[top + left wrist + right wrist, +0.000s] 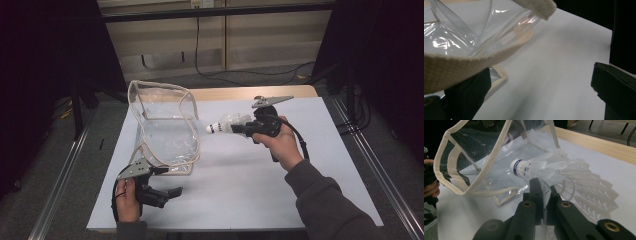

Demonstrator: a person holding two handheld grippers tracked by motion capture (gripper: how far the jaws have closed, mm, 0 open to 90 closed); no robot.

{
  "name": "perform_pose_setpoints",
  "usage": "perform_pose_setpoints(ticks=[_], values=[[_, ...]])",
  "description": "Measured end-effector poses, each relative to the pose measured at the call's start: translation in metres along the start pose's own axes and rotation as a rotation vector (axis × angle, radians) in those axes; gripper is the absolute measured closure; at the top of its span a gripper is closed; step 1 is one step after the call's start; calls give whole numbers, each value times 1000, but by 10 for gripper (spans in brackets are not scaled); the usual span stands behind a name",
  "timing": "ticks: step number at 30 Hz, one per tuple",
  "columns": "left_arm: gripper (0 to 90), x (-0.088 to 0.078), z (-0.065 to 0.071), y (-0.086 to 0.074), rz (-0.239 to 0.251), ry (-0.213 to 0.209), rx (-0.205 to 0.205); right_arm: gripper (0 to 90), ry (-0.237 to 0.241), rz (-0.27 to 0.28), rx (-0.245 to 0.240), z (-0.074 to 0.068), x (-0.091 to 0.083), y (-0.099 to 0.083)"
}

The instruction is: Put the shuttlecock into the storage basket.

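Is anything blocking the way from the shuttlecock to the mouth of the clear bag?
Nothing visible does. The shuttlecock, clamped in the right gripper, points cork-first at the clear bag, whose opening gapes toward it in the right gripper view, with bare table between them.

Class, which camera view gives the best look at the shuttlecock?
The right gripper view: the shuttlecock is close, its blue-banded cork and feathers sharp, pinched in the right gripper. The high view shows it small, pointing toward the clear bag.
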State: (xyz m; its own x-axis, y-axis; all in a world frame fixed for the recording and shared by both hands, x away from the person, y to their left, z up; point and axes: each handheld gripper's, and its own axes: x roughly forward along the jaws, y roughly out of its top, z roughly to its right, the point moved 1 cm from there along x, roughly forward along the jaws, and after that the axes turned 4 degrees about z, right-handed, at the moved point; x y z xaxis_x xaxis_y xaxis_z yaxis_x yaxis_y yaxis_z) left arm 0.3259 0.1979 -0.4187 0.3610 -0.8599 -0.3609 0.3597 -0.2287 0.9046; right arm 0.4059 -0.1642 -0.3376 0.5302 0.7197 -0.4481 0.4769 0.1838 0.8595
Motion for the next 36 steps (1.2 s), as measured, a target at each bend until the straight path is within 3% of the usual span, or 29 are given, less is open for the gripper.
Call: perform_pose_setpoints(ticks=[36], values=[[29,0,0,-1,-9,1,1,884,7,25,-40,-14,-2,48]])
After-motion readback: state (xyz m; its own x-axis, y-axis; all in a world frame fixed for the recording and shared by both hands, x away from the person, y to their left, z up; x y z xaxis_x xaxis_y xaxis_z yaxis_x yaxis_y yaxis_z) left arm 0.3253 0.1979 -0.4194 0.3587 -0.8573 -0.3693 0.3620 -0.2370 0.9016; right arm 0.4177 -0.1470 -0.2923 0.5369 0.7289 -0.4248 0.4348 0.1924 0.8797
